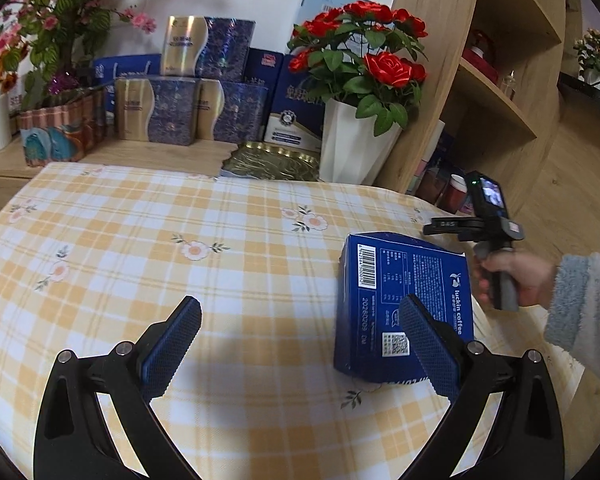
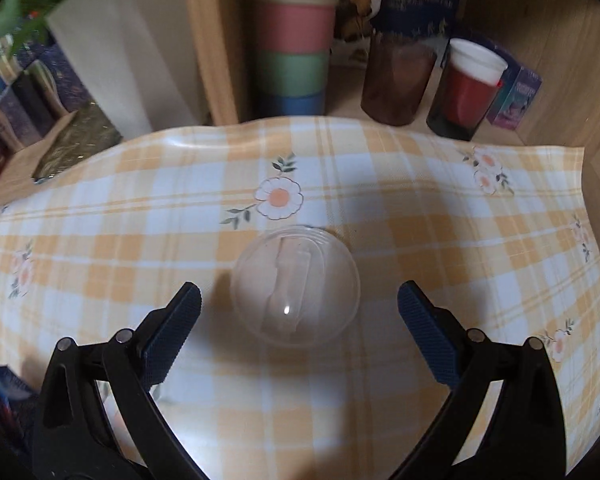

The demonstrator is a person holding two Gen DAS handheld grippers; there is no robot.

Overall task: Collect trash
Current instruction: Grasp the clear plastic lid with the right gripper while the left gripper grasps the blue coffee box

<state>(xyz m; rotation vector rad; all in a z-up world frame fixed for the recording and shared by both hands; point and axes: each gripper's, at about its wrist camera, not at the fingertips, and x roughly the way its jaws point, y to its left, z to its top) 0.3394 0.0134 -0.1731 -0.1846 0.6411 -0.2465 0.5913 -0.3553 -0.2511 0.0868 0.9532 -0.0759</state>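
- Between the right gripper (image 2: 299,300)'s wide-apart jaws lies a clear plastic lid (image 2: 295,285) (round, domed), untouched, on the checked tablecloth (image 2: 380,208).
- Left gripper (image 1: 300,320) gapes too; blue cardboard box (image 1: 400,304) behind its right finger.

Blue box (image 1: 404,304), clear lid (image 2: 296,286), tabletop

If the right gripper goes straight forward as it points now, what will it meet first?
Most likely the clear plastic lid, which lies on the tablecloth just ahead of the right gripper, centred between its open jaws. How high the gripper is above it is unclear.
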